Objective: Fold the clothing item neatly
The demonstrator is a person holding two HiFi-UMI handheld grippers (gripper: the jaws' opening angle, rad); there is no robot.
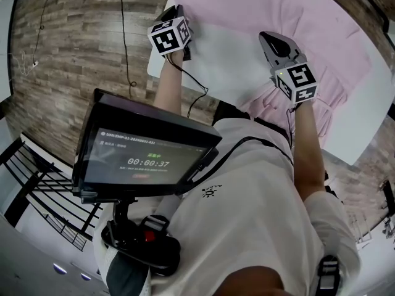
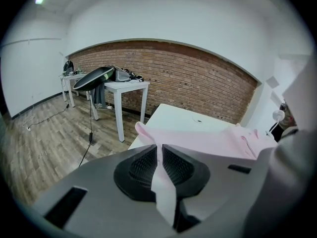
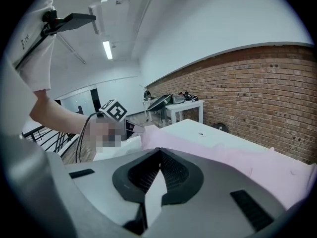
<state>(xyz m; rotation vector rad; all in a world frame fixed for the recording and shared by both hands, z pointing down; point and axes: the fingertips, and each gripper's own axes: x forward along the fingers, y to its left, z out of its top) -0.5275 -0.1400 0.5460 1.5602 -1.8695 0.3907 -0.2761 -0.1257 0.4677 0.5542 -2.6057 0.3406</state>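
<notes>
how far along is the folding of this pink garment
Early. The pink garment lies spread on the white table, and no finished fold shows. In hand: the left gripper and right gripper are each shut on a fabric edge. Left: carry that edge over, lay it flat, then make any further folds.

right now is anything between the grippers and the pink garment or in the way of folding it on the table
Nothing visible. The left gripper and right gripper are each shut on an edge of the pink garment, and I see no other object on the white table around it.
</notes>
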